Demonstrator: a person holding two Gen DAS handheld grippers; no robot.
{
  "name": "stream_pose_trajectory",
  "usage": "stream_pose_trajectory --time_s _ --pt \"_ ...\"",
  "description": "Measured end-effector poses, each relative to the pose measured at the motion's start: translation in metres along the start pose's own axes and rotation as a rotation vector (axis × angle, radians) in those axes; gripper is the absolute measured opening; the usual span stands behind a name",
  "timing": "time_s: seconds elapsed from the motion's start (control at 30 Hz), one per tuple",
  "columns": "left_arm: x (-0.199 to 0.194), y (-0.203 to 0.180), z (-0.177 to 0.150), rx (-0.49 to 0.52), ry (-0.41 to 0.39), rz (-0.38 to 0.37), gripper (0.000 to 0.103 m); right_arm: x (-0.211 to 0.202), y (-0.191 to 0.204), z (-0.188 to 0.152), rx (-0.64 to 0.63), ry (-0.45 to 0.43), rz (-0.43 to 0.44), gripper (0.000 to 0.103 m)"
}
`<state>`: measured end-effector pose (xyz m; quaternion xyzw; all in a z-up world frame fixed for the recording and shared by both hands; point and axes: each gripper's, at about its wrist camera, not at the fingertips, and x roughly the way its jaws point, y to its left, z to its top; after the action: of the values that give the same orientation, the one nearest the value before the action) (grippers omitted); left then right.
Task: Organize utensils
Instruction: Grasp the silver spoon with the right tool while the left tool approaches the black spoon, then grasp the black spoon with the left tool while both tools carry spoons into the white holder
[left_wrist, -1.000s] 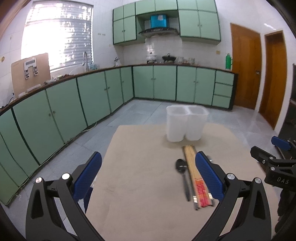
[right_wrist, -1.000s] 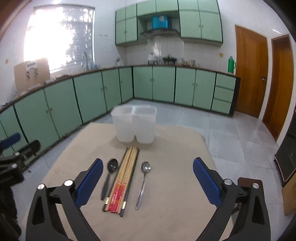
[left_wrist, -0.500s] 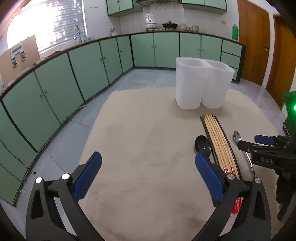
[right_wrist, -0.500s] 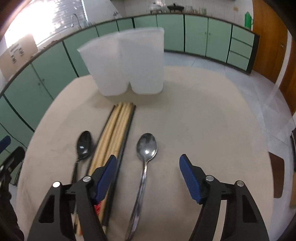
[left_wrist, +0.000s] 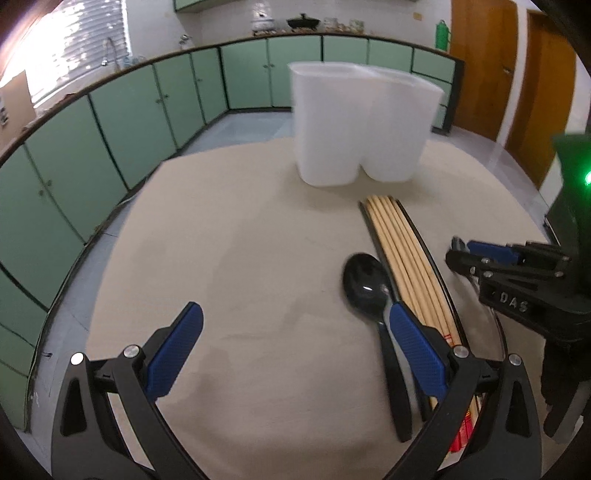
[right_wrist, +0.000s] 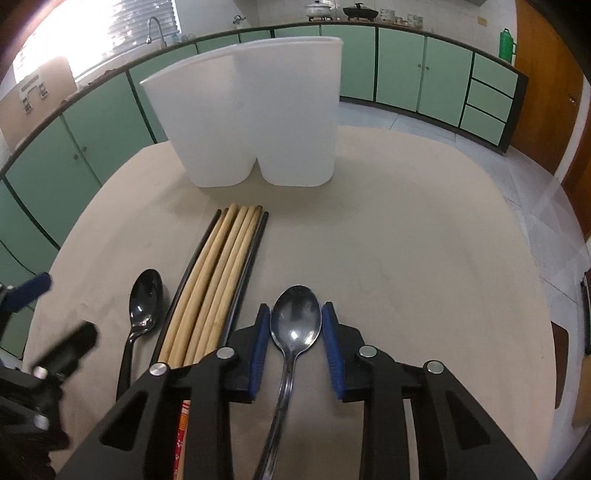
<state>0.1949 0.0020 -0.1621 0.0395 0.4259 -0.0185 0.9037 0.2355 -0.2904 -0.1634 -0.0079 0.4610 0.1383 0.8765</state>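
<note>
A silver spoon (right_wrist: 293, 325) lies on the beige table. My right gripper (right_wrist: 295, 325) is low over it, its blue pads close on either side of the bowl; whether they touch it I cannot tell. A bundle of wooden and black chopsticks (right_wrist: 218, 280) lies to its left, then a black spoon (right_wrist: 144, 306). In the left wrist view my left gripper (left_wrist: 291, 339) is wide open and empty, with the black spoon (left_wrist: 365, 284) and chopsticks (left_wrist: 406, 258) by its right finger. A white two-compartment holder (right_wrist: 251, 129) stands upright behind the utensils; it also shows in the left wrist view (left_wrist: 354, 122).
The beige table (left_wrist: 221, 258) ends at a rounded edge on the left, with grey floor below. Green cabinets (left_wrist: 110, 122) line the walls. The right gripper's black body (left_wrist: 524, 291) is at the right of the left wrist view.
Both grippers have moved down and forward toward the utensils. My right gripper has narrowed from wide open to close around the silver spoon's bowl. The left gripper stays wide open.
</note>
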Motion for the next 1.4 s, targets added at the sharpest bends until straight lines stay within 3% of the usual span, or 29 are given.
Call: stream_pose_trajectory --time_s 0.23,0.37,0.57,0.8,1.27,1.33,1.4 --pt "0.030 -0.014 -0.009 0.038 0.083 0.005 0.098 -0.003 -0.010 0.000 0.018 0.000 0.020 0.028" --pt "0.033 -0.010 -0.008 0.019 0.089 0.006 0.099 -0.003 -0.011 -0.001 0.020 -0.006 0.017 0.028" --pt "0.027 -0.001 -0.011 0.026 0.072 0.078 0.099 -0.002 -0.005 -0.004 0.002 -0.014 -0.001 0.029" --pt "0.024 -0.009 0.000 0.031 0.062 0.032 0.098 0.000 -0.002 -0.003 -0.004 -0.012 -0.007 0.029" --pt "0.052 -0.016 0.027 0.008 0.102 0.040 0.098 0.008 0.002 0.002 -0.008 0.000 -0.018 0.030" --pt "0.053 -0.013 0.027 -0.015 0.104 0.019 0.094 0.008 0.002 0.002 -0.012 0.001 -0.016 0.029" --pt "0.053 -0.010 0.026 -0.036 0.101 -0.018 0.075 0.008 0.003 0.002 -0.020 -0.002 -0.015 0.028"
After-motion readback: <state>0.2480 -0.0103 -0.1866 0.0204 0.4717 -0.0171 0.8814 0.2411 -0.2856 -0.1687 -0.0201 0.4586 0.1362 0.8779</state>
